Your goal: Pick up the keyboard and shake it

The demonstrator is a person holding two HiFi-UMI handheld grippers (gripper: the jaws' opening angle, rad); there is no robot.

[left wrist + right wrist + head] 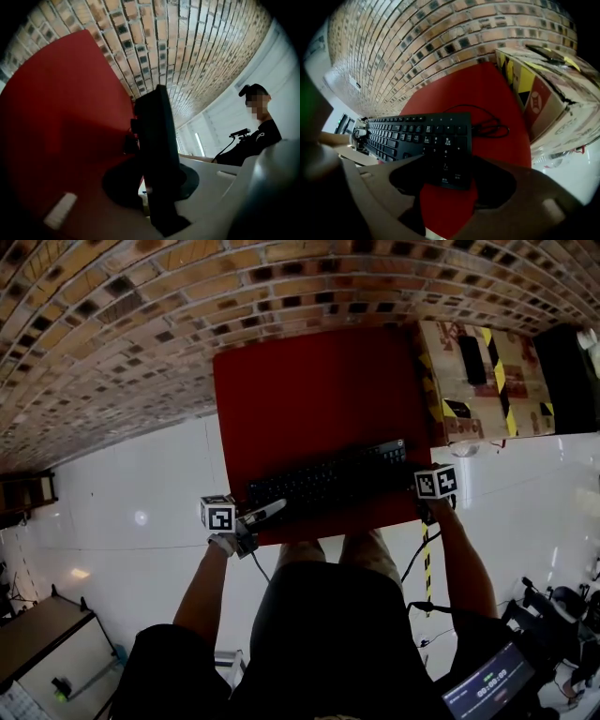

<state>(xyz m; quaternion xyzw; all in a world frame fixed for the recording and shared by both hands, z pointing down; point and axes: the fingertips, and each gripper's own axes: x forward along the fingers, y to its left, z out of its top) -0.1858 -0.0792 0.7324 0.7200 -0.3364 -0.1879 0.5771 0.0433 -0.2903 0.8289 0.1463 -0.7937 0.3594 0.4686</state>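
A black keyboard (328, 479) lies across the near part of a red table (309, 390). My left gripper (265, 513) holds its left end. In the left gripper view the keyboard (157, 140) runs edge-on between the pads, with my left gripper (157, 187) shut on it and that end raised off the red top. My right gripper (427, 507) is at the keyboard's right end. In the right gripper view the number-pad end (447, 159) sits between the wide-set jaws of my right gripper (450, 180), which stands open. The keyboard's cable (487, 126) coils behind it.
A cardboard box with yellow-black tape (483, 381) stands against the table's right side. A brick-patterned wall (141, 324) rises behind the table. White floor surrounds it. A person in dark clothes (255, 136) stands off to the side.
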